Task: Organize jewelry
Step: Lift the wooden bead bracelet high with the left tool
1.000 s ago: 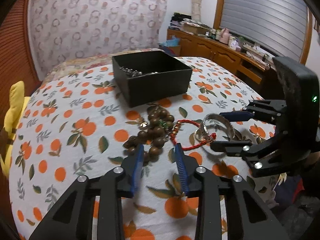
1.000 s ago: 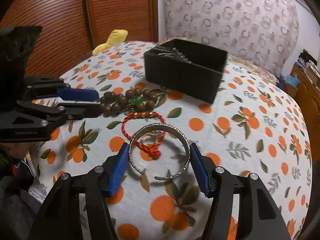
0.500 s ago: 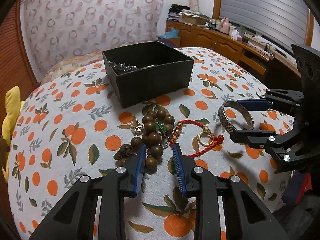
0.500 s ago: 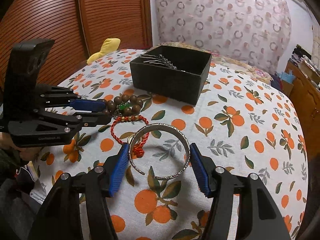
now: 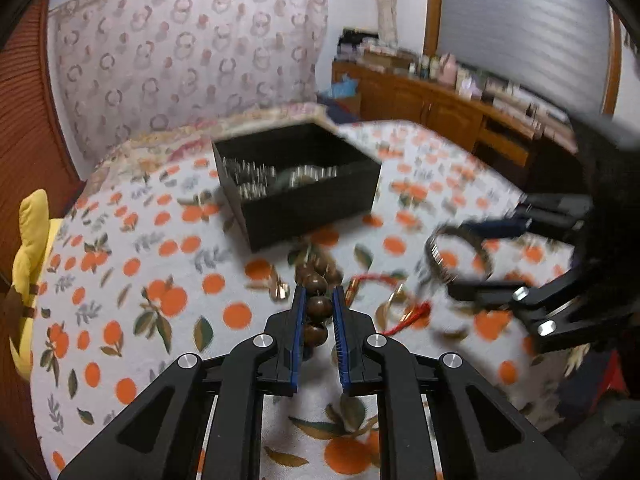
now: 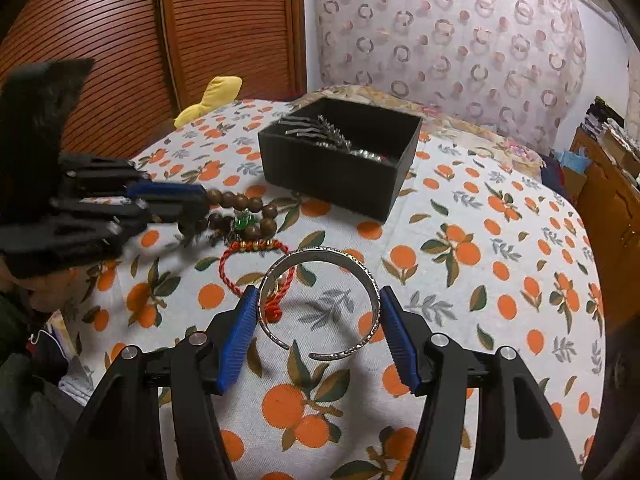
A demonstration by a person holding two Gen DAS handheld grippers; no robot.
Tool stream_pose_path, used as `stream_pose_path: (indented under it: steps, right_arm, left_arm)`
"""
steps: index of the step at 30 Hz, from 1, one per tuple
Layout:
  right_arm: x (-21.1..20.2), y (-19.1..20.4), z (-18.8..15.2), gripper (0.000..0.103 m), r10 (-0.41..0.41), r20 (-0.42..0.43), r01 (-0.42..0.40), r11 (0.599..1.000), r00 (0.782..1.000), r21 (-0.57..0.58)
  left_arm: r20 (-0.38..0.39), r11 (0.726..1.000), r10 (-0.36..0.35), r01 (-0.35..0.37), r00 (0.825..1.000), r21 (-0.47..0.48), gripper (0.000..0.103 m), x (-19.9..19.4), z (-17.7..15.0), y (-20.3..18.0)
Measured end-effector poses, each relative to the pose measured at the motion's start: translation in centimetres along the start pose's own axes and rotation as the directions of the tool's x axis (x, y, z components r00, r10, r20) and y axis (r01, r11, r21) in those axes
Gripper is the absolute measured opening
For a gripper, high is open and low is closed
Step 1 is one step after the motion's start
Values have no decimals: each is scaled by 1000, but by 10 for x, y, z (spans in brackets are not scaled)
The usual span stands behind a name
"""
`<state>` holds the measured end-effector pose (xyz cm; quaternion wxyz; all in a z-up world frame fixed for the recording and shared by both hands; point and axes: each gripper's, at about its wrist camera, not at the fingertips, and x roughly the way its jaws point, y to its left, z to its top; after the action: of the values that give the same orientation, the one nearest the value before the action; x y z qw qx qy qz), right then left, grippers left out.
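Some jewelry already lies in the box [image 6: 340, 164]. Left gripper [image 5: 320, 312] pinches the beads [image 5: 318, 306]; right gripper [image 6: 316, 312] clasps the bangle [image 6: 320, 304]. The red cord [image 6: 244, 252] is left on the bed [image 6: 500, 280].

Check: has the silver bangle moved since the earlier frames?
Yes. The silver bangle, held between the right gripper fingers, has risen off the tablecloth and sits nearer the black box than it did a second ago, in the left wrist view.

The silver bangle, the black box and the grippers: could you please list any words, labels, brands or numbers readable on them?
None can be read.
silver bangle: embossed pattern on the band, too small to tell whether it is lettering.
black box: plain walls, no label showing.
left gripper and right gripper: no legible print.
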<state>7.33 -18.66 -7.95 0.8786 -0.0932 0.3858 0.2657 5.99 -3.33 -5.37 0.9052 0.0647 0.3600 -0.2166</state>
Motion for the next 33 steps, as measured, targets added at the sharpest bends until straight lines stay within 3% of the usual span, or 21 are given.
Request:
stream_pose_path:
  steps: [11,33]
  right_arm:
    - [-18,2,15,63,3,48,-3,1000,999,-12]
    - [11,0,-2,63,26,-9,-26,1000,1000,13]
  left_arm:
    - [136,998,-45,49,990,-29,12,-48,37,4]
    - [229,998,-59,59,972,5,12,-80,76,-5]
